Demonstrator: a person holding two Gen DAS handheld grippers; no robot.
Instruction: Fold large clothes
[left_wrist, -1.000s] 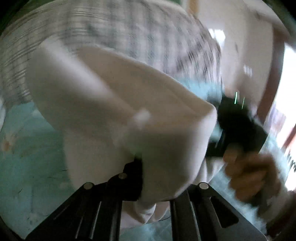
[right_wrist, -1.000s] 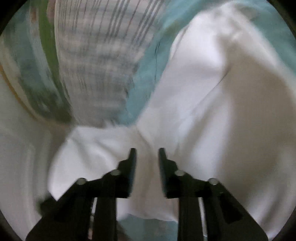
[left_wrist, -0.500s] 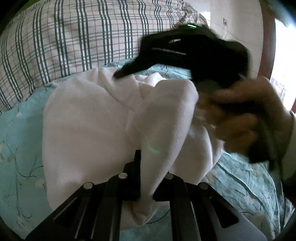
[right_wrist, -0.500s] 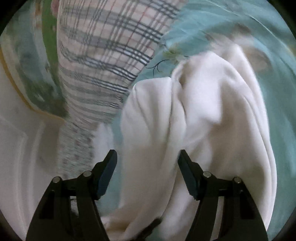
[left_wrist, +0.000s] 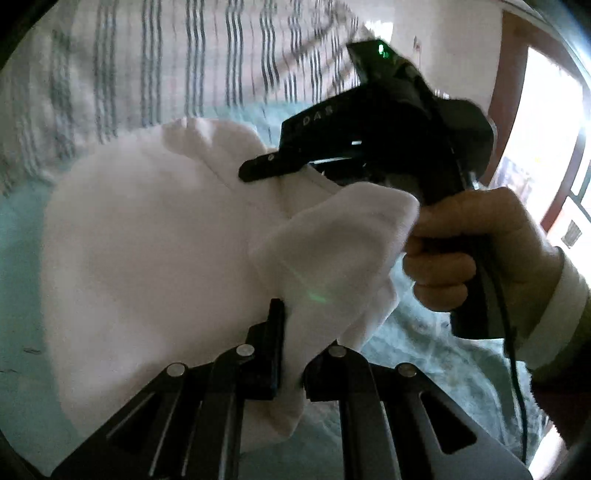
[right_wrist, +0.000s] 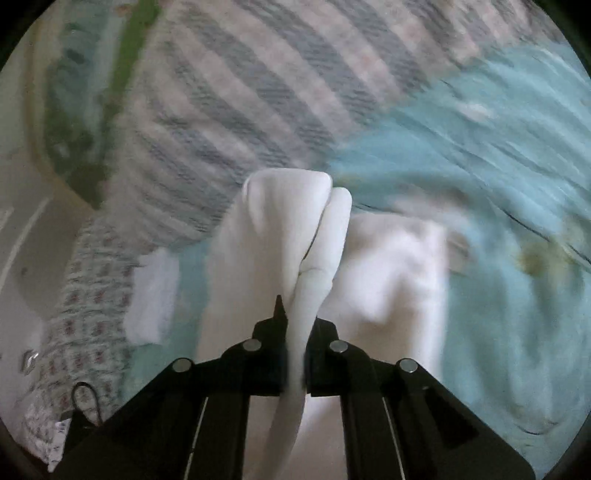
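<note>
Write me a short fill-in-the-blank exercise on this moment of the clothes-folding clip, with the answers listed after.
1. Both grippers pinch the same ____ garment.
2. The bedsheet under it is light ____.
3. In the left wrist view, the right gripper is held by a bare ____.
4. The left gripper has ____ between its fingers.

Answers: white; blue; hand; cloth
</note>
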